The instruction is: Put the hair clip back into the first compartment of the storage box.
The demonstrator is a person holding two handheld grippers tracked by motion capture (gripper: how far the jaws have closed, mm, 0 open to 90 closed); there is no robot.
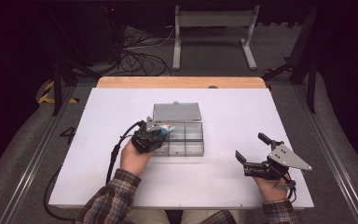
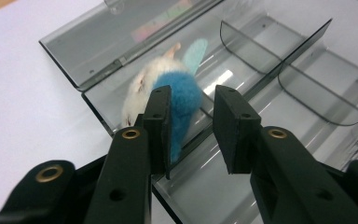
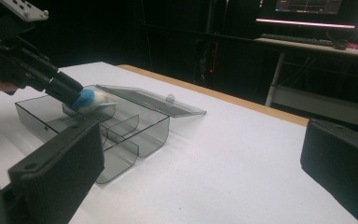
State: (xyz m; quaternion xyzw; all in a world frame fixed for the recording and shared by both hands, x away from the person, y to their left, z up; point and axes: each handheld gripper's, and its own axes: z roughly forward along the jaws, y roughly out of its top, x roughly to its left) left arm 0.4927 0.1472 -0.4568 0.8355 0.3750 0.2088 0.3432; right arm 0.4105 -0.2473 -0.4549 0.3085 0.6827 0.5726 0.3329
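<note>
Left hand-held gripper (image 2: 191, 128) parted at soft toy (image 2: 168, 93) inside box (image 1: 193, 150) corner compartment; right hand-held gripper (image 1: 252, 151) open, well apart.

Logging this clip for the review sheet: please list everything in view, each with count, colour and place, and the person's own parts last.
Table: one, white top with a wooden far edge, centre of the high view.
Compartment box: one, clear grey plastic, mid-table, lid open and laid back on the far side.
Plush toy: one, white and blue with a light-blue ear, in a left-end compartment of the box.
Metal frame: one, grey, on the floor beyond the table.
Left gripper: one, black, jaws parted over the toy.
Right gripper: one, black, wide open, near the table's right front.
Sleeves: two, plaid, bottom edge.
</note>
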